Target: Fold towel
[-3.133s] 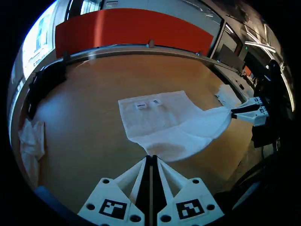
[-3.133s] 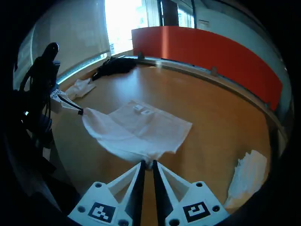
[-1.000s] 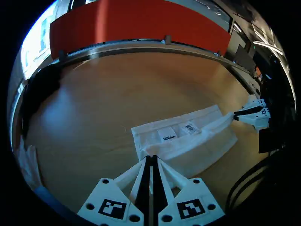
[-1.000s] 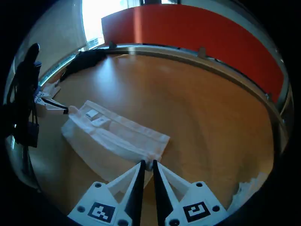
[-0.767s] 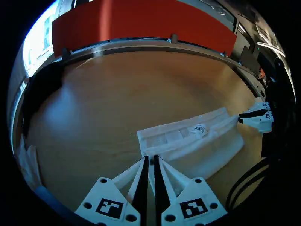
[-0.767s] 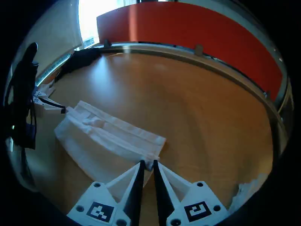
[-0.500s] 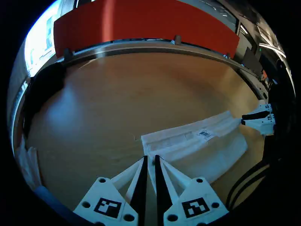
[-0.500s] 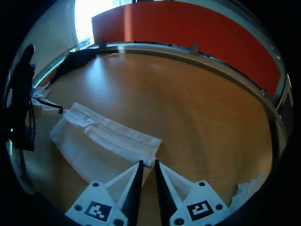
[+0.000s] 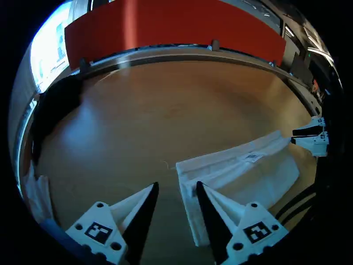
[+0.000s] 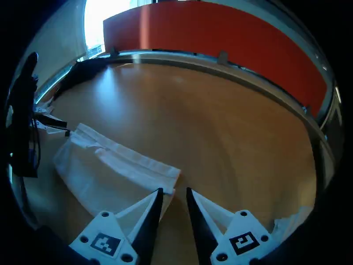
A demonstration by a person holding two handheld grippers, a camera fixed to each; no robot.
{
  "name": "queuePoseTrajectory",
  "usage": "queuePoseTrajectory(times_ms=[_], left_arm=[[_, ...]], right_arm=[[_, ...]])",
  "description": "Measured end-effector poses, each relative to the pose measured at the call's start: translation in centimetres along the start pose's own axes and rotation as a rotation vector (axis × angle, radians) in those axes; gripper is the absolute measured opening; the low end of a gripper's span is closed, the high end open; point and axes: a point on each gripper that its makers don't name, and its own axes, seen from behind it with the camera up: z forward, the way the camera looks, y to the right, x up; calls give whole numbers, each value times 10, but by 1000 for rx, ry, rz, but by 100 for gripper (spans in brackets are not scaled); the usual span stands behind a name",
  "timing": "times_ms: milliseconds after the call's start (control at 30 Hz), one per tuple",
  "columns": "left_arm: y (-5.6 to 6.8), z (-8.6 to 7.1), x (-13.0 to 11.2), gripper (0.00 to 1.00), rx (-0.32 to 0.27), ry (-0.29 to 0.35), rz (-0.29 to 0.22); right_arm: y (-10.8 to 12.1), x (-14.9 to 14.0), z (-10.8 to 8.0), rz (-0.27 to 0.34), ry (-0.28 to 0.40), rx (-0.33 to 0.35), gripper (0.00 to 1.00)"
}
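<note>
The left gripper (image 9: 176, 185) and right gripper (image 10: 174, 191) stand open at opposite ends of the folded towel (image 9: 260, 176) on the surface (image 9: 176, 106); its label (image 9: 252, 156) is illegible.

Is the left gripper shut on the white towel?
No, the fingers of the left gripper stand wide apart, and the white towel lies on the wooden table.

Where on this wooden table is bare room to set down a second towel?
Free: the wide table stretch between the folded towel and the orange partition. Crowded: near the black cloth pile and white cloths.
</note>
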Motion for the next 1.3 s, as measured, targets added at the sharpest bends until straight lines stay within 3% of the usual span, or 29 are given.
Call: queuePoseTrajectory(times_ms=[133, 333, 667, 1067, 1300], left_arm=[[-2, -1, 4, 78, 6, 9, 6], [-4, -3, 8, 83, 14, 21, -3], [-6, -8, 8, 83, 15, 24, -2], [-9, -31, -19, 83, 36, 29, -19], [-19, -40, -2, 83, 63, 84, -17]], right_arm=[[2, 3, -1, 0, 6, -9, 48], [4, 4, -2, 0, 10, -13, 59], [2, 0, -10, 4, 11, 4, 67], [-16, -31, -35, 1, -1, 40, 67], [-23, -45, -43, 1, -4, 44, 67]])
